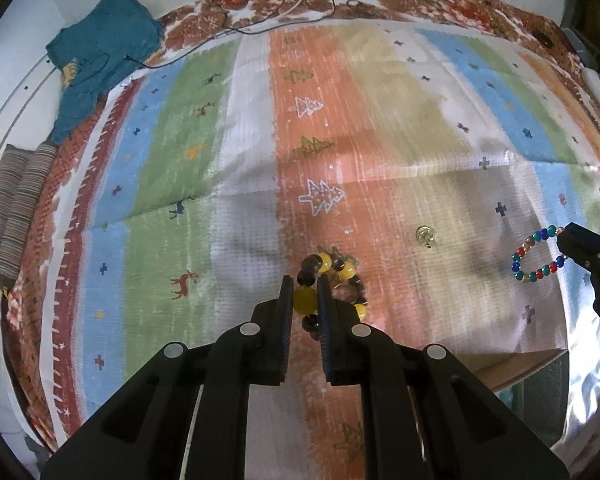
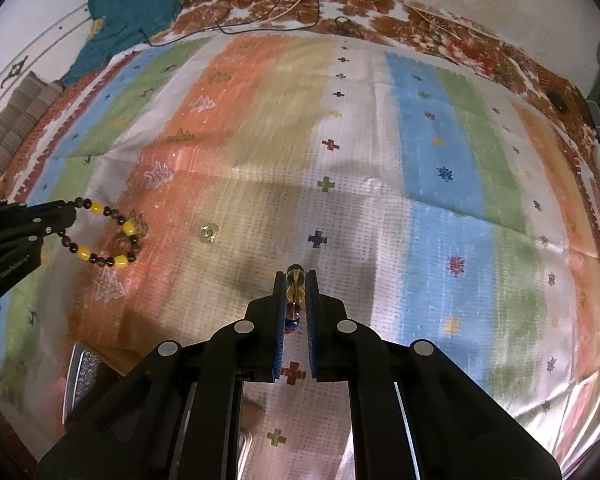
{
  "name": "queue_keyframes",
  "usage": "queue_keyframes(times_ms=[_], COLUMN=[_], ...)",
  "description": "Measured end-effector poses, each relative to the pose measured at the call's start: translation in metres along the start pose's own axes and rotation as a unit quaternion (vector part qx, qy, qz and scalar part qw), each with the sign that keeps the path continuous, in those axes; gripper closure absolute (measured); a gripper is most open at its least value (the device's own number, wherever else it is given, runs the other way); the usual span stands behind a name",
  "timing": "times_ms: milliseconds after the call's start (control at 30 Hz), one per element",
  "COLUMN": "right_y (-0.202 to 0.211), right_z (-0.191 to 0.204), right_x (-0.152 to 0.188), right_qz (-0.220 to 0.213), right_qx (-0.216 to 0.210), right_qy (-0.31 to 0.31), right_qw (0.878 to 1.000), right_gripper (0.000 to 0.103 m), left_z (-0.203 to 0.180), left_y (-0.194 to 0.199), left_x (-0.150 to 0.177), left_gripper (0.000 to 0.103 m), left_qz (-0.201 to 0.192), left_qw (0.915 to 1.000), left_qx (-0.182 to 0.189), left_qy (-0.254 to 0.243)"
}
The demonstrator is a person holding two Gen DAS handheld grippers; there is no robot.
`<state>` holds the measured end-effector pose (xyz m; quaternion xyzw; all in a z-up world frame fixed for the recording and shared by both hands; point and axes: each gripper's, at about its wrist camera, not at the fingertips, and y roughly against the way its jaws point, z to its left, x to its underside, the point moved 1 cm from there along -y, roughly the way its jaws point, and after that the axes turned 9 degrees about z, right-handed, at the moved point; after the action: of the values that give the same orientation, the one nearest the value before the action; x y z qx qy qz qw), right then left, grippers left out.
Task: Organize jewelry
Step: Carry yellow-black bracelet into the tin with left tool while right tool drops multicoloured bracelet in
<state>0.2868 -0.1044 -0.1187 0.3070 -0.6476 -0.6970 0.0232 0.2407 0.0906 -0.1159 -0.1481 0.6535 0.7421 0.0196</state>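
Observation:
My left gripper (image 1: 305,283) is shut on a bracelet of yellow and dark brown beads (image 1: 340,276), which hangs from its tips over the striped cloth; it also shows in the right wrist view (image 2: 108,236), held by the left gripper (image 2: 66,214). My right gripper (image 2: 296,276) is shut on a bracelet of small blue, red and green beads (image 2: 293,304); in the left wrist view this bracelet (image 1: 536,256) dangles from the right gripper (image 1: 564,240). A small clear, gold-toned jewelry piece (image 1: 426,236) lies on the cloth between the two grippers (image 2: 208,234).
A colourful striped cloth (image 1: 228,184) covers the surface. A teal garment (image 1: 100,52) and folded striped fabric (image 1: 12,208) lie at the far left. Cables (image 1: 300,4) run along the far edge. A box corner (image 1: 520,368) and a metal-edged object (image 2: 84,372) sit near the front.

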Motion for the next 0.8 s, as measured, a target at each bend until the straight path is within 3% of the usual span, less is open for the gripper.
queue_keyframes(times_ms=[433,800], right_y=[0.033,0.058], right_z=[0.004,0.016], right_x=[0.013,0.027], right_qz=[-0.042,-0.071], right_qx=[-0.007,-0.011], right_qy=[-0.001,0.012], right_qw=[0.999,0.997], right_gripper=[0.093,0.093], left_z=[-0.008,-0.018], left_y=[0.054,0.068], left_x=[0.019,0.031], left_gripper=[0.092,0.092], left_qz=[-0.061,-0.074], left_qw=[0.9979,0.9963], left_qx=[0.018,0.04], left_qy=[-0.012,-0.018])
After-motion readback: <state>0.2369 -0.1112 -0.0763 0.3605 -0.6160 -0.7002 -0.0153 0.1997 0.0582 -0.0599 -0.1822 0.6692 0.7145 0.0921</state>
